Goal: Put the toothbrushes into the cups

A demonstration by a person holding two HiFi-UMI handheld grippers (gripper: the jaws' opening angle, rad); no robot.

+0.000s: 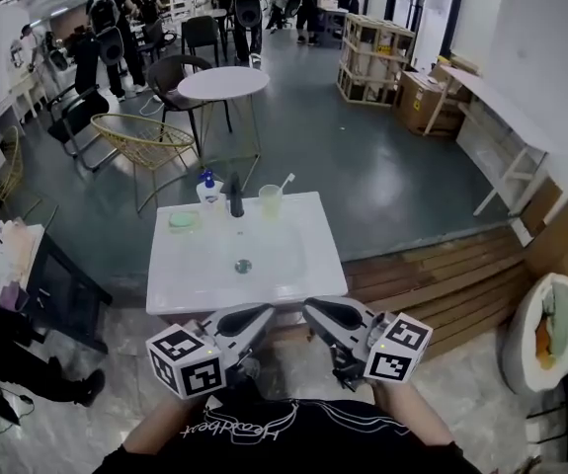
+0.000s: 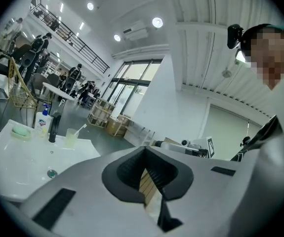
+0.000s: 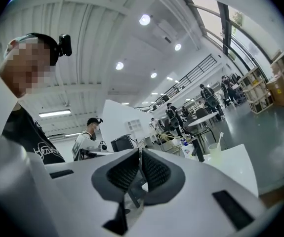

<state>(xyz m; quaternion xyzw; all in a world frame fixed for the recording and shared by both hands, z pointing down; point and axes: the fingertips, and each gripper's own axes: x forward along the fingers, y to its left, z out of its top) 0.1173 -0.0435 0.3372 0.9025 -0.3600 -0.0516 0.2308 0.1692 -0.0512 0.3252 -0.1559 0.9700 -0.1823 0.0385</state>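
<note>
In the head view the left gripper (image 1: pixel 261 314) and the right gripper (image 1: pixel 313 312) hang near the person's chest, tips close together, before the white sink (image 1: pixel 293 265). A pale cup (image 1: pixel 270 201) holding one toothbrush (image 1: pixel 285 180) stands at the sink's back edge, beside a soap bottle (image 1: pixel 207 194) whose label is too small to read. The black shirt (image 1: pixel 264 442) carries white script, not legible. In the left gripper view the pads are clenched on nothing. In the right gripper view they are also clenched and empty
</note>
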